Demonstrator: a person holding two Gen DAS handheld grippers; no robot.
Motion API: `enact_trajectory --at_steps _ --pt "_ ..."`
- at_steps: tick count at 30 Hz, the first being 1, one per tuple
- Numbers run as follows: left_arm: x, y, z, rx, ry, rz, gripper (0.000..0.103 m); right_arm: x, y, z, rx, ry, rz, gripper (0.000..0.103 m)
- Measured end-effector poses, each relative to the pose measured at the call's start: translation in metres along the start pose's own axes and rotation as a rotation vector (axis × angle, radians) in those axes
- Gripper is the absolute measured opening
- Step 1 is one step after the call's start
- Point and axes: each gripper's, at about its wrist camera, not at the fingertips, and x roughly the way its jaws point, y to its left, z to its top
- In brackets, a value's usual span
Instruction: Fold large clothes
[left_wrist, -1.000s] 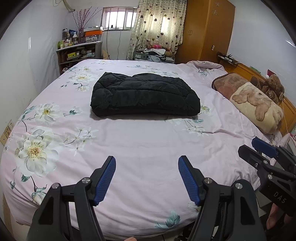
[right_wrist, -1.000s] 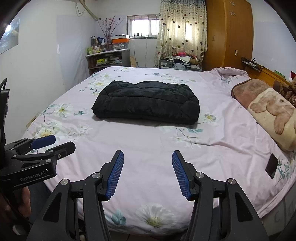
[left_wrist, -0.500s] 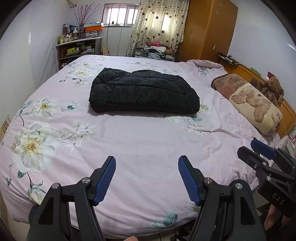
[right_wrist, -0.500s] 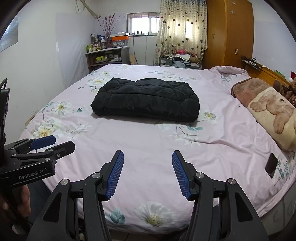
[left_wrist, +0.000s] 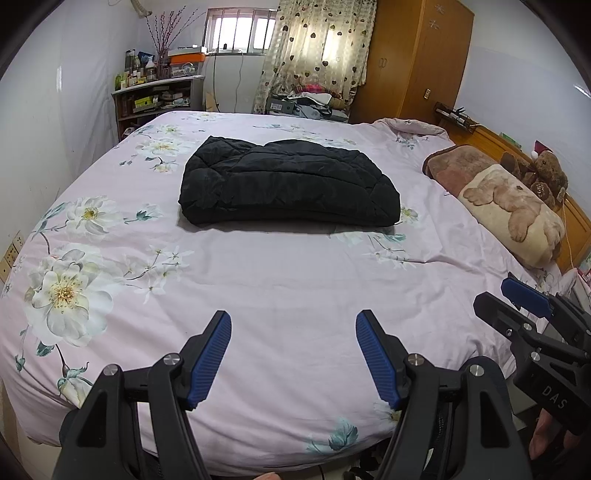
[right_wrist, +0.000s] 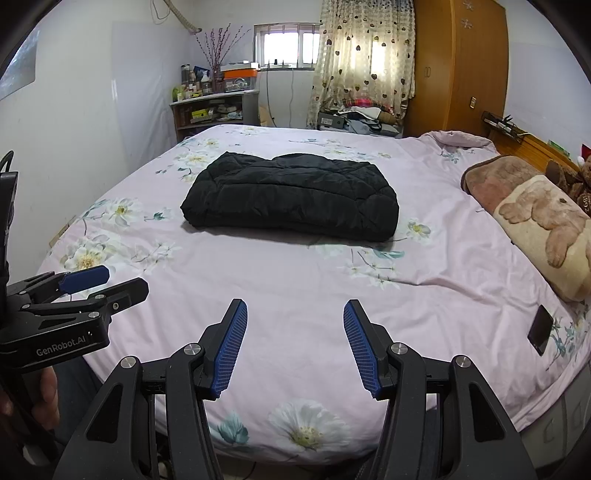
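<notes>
Coat (left_wrist: 290, 184) folded at frame centre on bed (left_wrist: 295, 288); task looks done.
L tongs (left_wrist: 293, 325) & R tongs (right_wrist: 295, 314) both spread wide, empty, low in frame.

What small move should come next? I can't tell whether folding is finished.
Probably none but pulling back: the black jacket already lies as a compact folded bundle on the bed, and the left tool and right tool are open, empty, well short of it.
</notes>
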Motion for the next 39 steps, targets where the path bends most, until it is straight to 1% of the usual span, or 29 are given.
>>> enact_trajectory --at_steps 39 --pt "0.0038 0.0019 -0.0020 0.006 0.004 0.019 0.072 0.0008 -0.0062 -0.0033 -0.003 0.014 0.001 0.055"
